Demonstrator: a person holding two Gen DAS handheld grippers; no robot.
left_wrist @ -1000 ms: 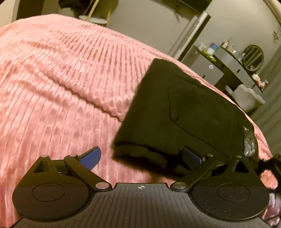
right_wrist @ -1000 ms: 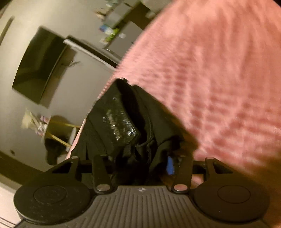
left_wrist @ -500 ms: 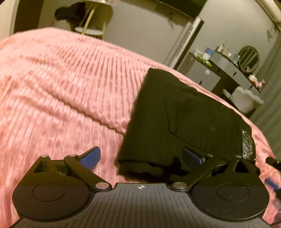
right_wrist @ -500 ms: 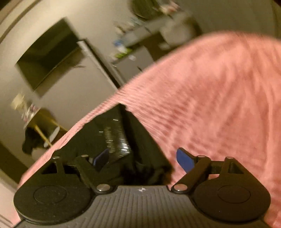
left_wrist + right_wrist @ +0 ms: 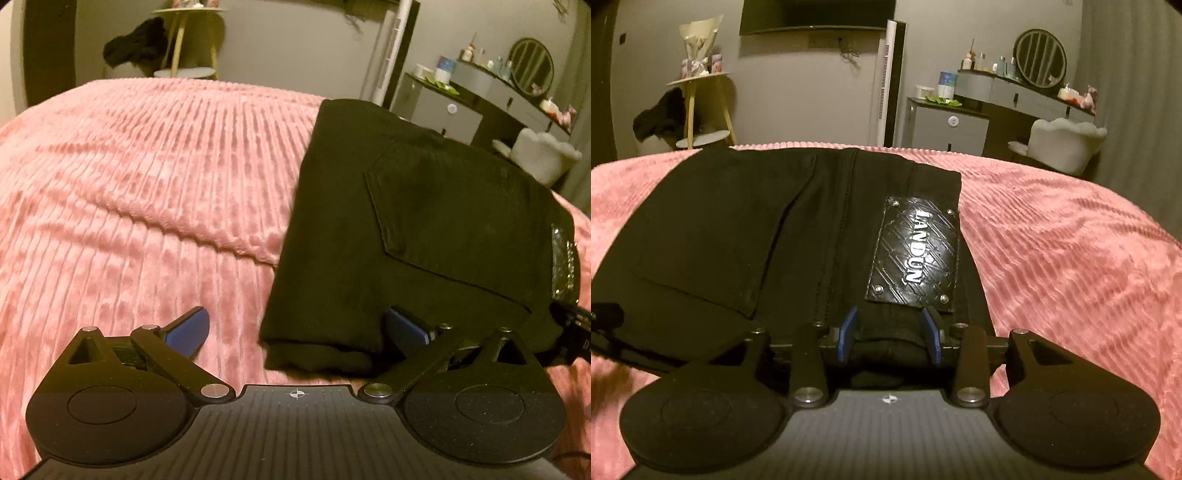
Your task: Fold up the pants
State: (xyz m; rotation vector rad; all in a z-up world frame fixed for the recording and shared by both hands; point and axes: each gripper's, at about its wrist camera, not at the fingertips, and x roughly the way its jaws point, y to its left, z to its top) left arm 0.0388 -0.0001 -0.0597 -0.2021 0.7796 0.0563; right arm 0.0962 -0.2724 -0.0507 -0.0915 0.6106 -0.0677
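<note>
Both tools share one build. The left gripper [image 5: 297,328] and right gripper [image 5: 890,334] have matte black ribbed bodies, two round discs at the near corners, angled black link arms with silver screws, blue finger pads, and a small white crosshair mark.

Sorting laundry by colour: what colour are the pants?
Black pants, clearest in the right wrist view.

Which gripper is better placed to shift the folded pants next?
Right. The right gripper has its fingers closed around the near edge of the pants, below the leather patch. The left gripper is wide open, straddling only the pants' near corner.
</note>
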